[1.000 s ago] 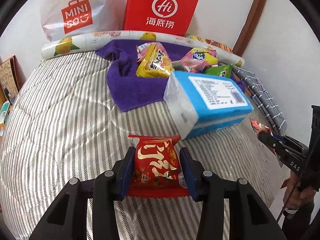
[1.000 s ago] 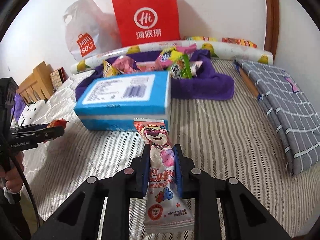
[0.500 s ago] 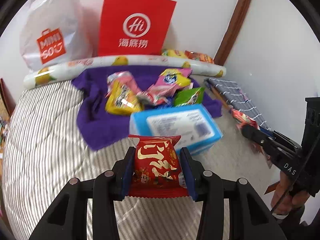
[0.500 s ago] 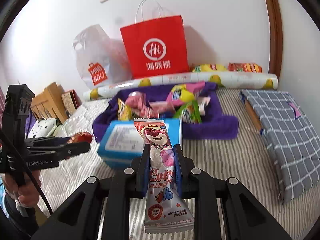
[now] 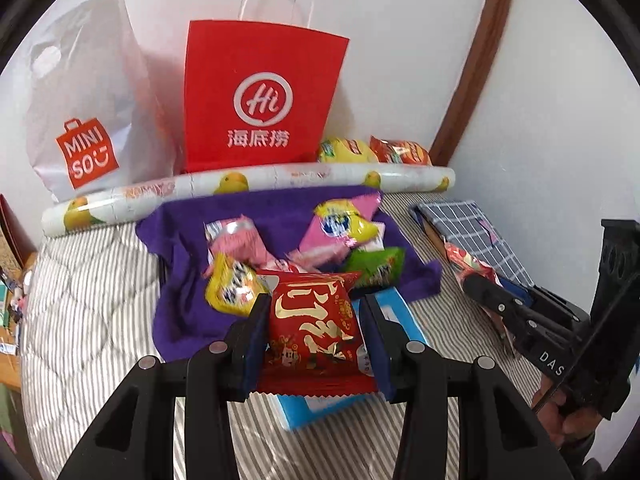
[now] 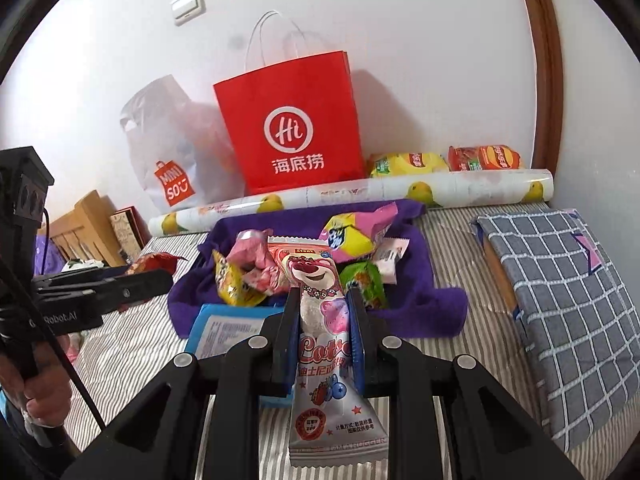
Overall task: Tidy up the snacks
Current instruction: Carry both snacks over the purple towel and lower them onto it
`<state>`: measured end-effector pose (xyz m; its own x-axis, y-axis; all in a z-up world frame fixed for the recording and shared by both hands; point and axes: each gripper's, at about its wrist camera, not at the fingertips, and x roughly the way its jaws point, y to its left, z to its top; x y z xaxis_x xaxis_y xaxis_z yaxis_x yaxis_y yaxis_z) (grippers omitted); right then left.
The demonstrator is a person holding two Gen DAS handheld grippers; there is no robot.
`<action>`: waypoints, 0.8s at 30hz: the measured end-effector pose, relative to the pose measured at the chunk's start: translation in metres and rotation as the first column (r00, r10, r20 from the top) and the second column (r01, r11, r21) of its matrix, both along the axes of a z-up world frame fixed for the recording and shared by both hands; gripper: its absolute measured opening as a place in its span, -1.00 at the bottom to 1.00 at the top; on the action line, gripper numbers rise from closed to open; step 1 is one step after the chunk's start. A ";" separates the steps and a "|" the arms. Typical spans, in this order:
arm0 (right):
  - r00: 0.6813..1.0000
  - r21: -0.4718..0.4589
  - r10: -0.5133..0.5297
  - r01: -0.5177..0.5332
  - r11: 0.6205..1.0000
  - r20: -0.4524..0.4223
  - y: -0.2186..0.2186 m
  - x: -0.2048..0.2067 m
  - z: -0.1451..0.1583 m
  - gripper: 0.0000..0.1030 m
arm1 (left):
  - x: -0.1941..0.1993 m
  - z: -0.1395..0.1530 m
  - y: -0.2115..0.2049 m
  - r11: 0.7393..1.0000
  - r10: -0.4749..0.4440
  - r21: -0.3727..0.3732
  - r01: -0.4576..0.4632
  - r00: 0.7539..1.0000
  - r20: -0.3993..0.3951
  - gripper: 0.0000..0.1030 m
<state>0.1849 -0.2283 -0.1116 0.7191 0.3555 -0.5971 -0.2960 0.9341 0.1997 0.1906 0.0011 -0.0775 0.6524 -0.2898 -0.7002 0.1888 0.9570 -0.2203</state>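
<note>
1. Left wrist view: the left gripper (image 5: 314, 342) was clamped on a red snack packet (image 5: 312, 322) — held above the blue box (image 5: 404, 320).
2. Just beyond its tips, loose snacks (image 5: 344, 226) lay piled on the purple towel (image 5: 180, 312).
3. The right gripper (image 6: 324, 326) pinched a pink bear-print packet (image 6: 326, 344) upright, the striped bed (image 6: 460, 336) below — the red paper bag (image 6: 290, 120) stood far ahead.

Soft, even daylight fills the room. The red bag (image 6: 288, 128) throws a faint shadow on the wall (image 6: 420, 40). Black vignette rings each view, straight edges bow, and the loose snack packets (image 5: 240, 240) look slightly smeared.
</note>
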 end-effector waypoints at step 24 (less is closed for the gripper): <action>1.000 0.039 -0.007 0.006 0.999 0.027 0.017 0.071 0.017 -0.58 | 0.070 0.011 0.011 0.999 0.030 -0.017 -0.030 1.000 0.004 -0.18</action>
